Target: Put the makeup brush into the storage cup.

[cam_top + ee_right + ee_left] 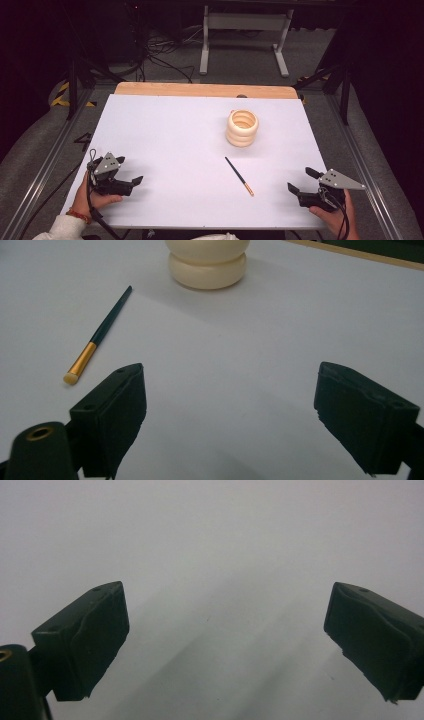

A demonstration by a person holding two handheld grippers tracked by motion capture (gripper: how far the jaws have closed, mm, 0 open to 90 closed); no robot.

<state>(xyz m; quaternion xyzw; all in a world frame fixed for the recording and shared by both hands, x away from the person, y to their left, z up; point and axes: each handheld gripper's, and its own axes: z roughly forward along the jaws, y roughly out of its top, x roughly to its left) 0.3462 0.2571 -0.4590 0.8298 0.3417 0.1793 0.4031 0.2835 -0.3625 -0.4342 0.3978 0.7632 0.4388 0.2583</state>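
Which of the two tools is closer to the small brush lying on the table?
The right tool. The brush lies right of the table's middle, its golden end toward that tool; the left tool is farther away.

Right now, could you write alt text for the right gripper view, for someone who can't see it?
A slim dark brush with a gold band and pale tip lies on a white table, ahead and to the left of the right hand-held gripper, whose two black jaws stand wide apart with nothing between them. A cream ribbed holder stands farther back.
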